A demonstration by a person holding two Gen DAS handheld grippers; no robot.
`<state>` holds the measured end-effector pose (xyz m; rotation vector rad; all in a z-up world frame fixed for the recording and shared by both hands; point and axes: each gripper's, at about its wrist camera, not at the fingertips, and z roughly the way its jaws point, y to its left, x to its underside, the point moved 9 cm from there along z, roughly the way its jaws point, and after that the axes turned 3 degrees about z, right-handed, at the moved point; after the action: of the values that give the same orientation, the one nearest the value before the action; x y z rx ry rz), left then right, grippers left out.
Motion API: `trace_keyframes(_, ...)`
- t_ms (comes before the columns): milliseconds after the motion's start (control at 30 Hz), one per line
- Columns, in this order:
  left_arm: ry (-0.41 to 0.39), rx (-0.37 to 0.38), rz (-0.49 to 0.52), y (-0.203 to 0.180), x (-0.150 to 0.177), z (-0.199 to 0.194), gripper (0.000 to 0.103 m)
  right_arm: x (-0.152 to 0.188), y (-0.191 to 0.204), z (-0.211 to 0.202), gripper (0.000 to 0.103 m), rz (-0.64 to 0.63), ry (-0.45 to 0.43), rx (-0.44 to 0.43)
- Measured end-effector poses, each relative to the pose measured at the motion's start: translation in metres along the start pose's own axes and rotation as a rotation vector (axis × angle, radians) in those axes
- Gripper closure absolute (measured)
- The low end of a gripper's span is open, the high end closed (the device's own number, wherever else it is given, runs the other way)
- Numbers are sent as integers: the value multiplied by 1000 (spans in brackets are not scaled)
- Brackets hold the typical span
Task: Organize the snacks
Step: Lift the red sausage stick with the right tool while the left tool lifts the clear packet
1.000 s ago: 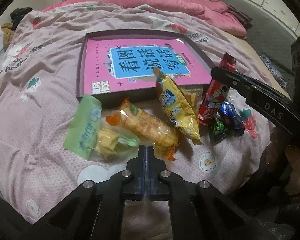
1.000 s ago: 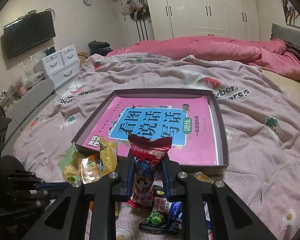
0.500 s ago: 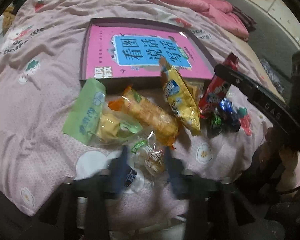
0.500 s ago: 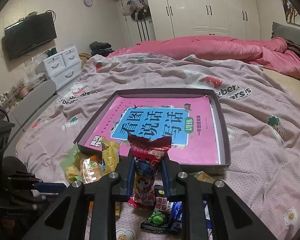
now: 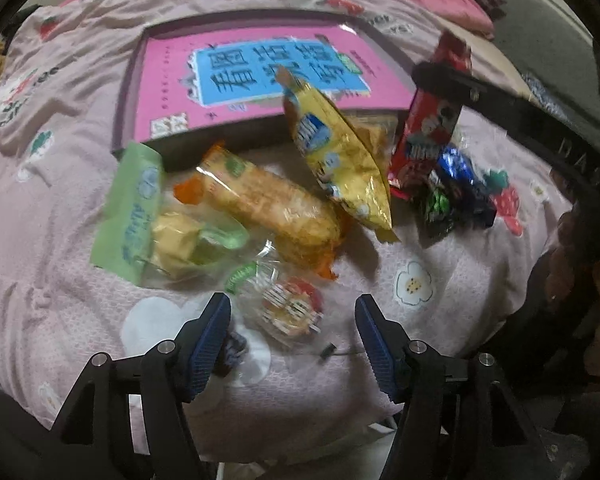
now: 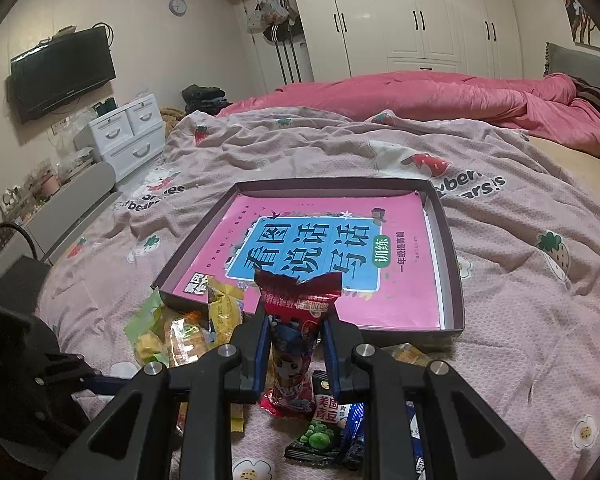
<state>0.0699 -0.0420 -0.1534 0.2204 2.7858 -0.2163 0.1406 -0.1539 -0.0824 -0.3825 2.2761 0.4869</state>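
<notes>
My right gripper [image 6: 294,336] is shut on a red snack packet [image 6: 296,332], held upright just in front of the shallow box [image 6: 452,280] with the pink book [image 6: 404,276]. The packet also shows in the left wrist view [image 5: 428,136]. My left gripper [image 5: 292,320] is open, its jaws either side of a small clear round snack [image 5: 290,304] lying on the bedspread. A green packet [image 5: 136,208], an orange packet [image 5: 268,208], a yellow packet [image 5: 336,152] and dark blue and green packets [image 5: 456,188] lie in front of the box.
The snacks lie near the bed's front edge on a pink patterned bedspread [image 6: 520,240]. A pink duvet [image 6: 420,92] is heaped at the far side. White drawers [image 6: 128,132] and a wall TV [image 6: 64,72] stand at the left.
My left gripper has opened and dipped down toward the bed, and the small clear round snack now shows between its jaws. My right gripper still holds the red packet, almost still.
</notes>
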Motion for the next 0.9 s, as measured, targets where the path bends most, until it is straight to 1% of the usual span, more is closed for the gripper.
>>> trace_keyframes(100, 6, -20, 5, -3, 1, 4, 33, 1, 0, 0, 80, 4, 1, -3)
trace_keyframes(233, 9, -25, -5, -4, -1, 8, 32, 1, 1, 0, 80, 8, 3, -3)
trace_keyframes(300, 14, -49, 3, -6, 0, 12, 32, 2, 0, 1, 80, 10, 5, 0)
trace_keyframes(367, 17, -84, 23, -8, 0, 15, 34, 2, 0, 2, 80, 16, 8, -2)
trace_keyframes(433, 17, -127, 44, -7, 1, 20, 43, 2, -1, 2, 80, 20, 8, 0)
trace_keyframes(500, 15, -145, 53, -7, 0, 21, 47, 2, -2, 2, 80, 26, 6, 0)
trace_keyframes(533, 12, -144, 51, -6, 0, 20, 48, 1, -2, 1, 80, 26, 3, 1)
trace_keyframes(600, 0, -138, 37, -3, -2, 16, 57, 0, -3, -1, 80, 28, -5, 1)
trace_keyframes(633, -3, -132, 32, -1, -2, 14, 58, -1, -4, -1, 80, 29, -7, 0)
trace_keyframes(733, -22, -111, 21, 3, -3, 1, 59, -2, -3, -4, 80, 28, -15, -1)
trace_keyframes(833, -60, -99, 21, 3, -8, -15, 59, -5, -2, -7, 80, 26, -29, -6)
trace_keyframes(900, -91, -75, 8, 1, -13, -27, 59, -8, -3, -9, 80, 28, -41, -10)
